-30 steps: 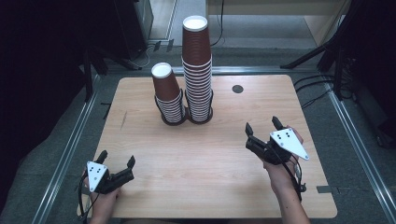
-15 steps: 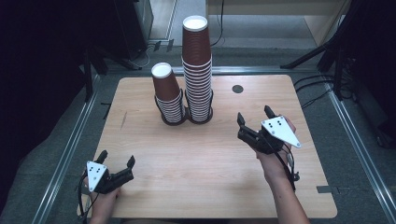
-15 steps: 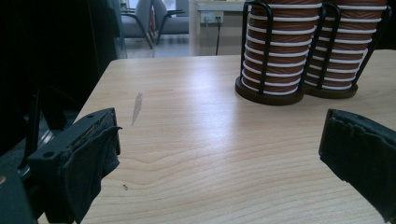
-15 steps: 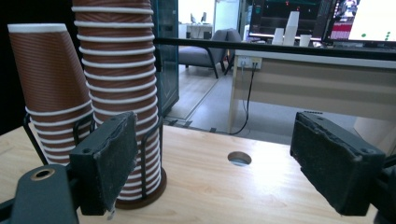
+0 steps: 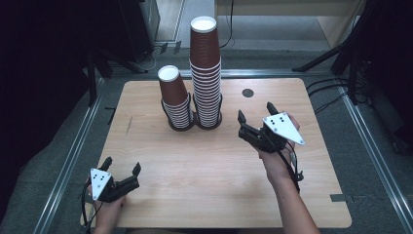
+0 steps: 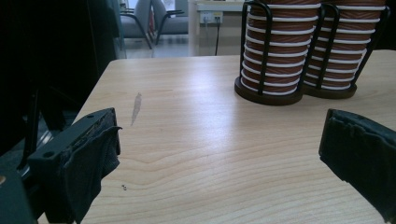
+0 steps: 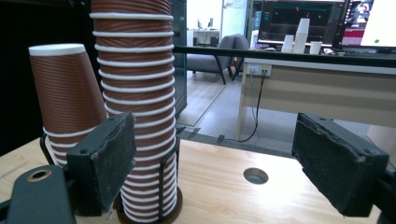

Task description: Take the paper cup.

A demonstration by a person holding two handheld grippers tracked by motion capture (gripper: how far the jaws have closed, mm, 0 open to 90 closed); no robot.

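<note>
Just beyond the right tongs, the tall cup stack.

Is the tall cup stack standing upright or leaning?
Upright. The tall stack rises straight from its wire holder, cups upside down; the short stack beside it tilts.

Wooden table: two wire-racked brown cup stacks at far centre; round hole beside.
</note>
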